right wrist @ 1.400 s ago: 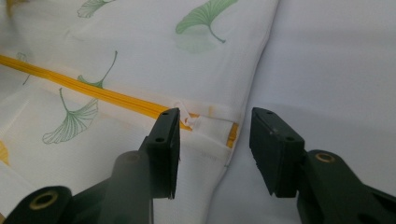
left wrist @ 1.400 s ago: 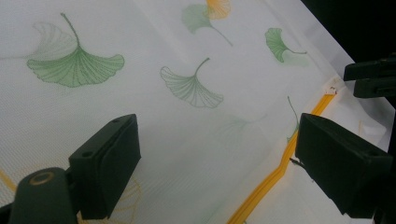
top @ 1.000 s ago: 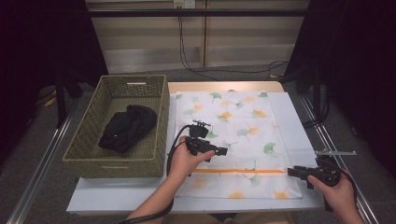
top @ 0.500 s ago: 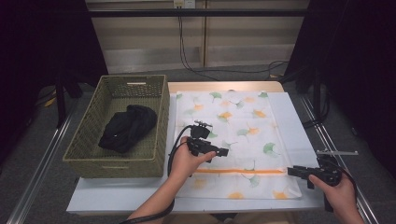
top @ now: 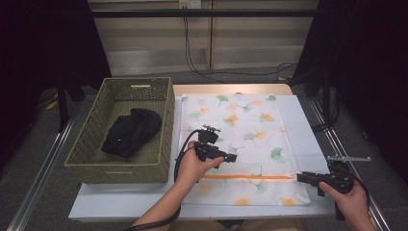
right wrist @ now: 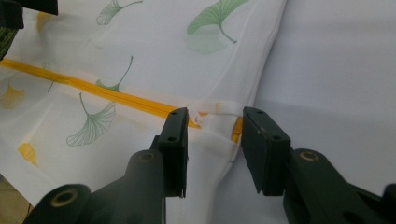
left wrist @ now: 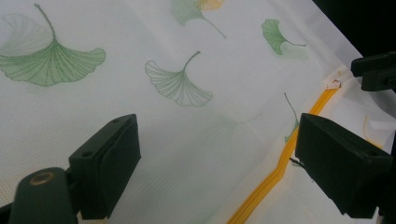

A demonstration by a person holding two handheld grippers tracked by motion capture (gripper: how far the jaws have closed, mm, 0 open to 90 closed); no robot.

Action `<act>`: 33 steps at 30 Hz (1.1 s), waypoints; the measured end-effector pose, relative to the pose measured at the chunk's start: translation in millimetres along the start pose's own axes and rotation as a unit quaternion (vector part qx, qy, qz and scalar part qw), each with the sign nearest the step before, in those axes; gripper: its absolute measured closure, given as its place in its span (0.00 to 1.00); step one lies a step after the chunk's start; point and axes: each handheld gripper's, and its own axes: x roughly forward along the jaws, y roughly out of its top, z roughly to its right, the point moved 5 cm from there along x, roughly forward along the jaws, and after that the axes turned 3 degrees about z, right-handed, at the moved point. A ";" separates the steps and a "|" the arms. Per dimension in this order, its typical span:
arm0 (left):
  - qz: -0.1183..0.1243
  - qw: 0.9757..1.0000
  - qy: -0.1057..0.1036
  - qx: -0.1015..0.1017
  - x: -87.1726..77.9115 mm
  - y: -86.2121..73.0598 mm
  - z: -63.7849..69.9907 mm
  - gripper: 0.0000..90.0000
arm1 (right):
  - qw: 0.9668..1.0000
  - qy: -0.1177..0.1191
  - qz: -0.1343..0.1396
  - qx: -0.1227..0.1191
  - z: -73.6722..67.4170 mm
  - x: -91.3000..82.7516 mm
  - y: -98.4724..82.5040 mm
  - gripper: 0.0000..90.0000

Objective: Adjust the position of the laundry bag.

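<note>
My left gripper (left wrist: 215, 158) gapes over the limp mesh laundry bag (top: 240, 139); my right gripper (right wrist: 214, 140) has been narrowing around its zipper pull (right wrist: 210, 114), ungripped.

No readable text, label, brand, number or sign anywhere, only a printed ginkgo-leaf pattern in green and orange on the white zippered laundry bag (top: 240, 139), none on the woven basket (top: 91, 154), none on the worktop (top: 308, 125)

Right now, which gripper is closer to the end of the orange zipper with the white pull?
Right. The right gripper has its jaws straddling the zipper end at the laundry bag's edge. The left gripper hovers over the bag's middle, farther along the zipper.
</note>
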 end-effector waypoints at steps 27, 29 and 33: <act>-0.001 1.000 -0.006 -0.002 3.7 -0.8 6.6 0.15 | 1.000 -0.015 -0.017 -0.009 -5.6 7.7 -3.3 0.92; -0.003 1.000 -0.006 0.000 3.8 -1.3 6.2 0.15 | 1.000 -0.020 -0.019 -0.011 -7.3 9.3 -3.4 0.87; -0.011 1.000 -0.005 0.004 3.5 -3.1 5.4 0.15 | 0.999 -0.027 -0.014 -0.016 -9.9 10.4 -1.6 0.76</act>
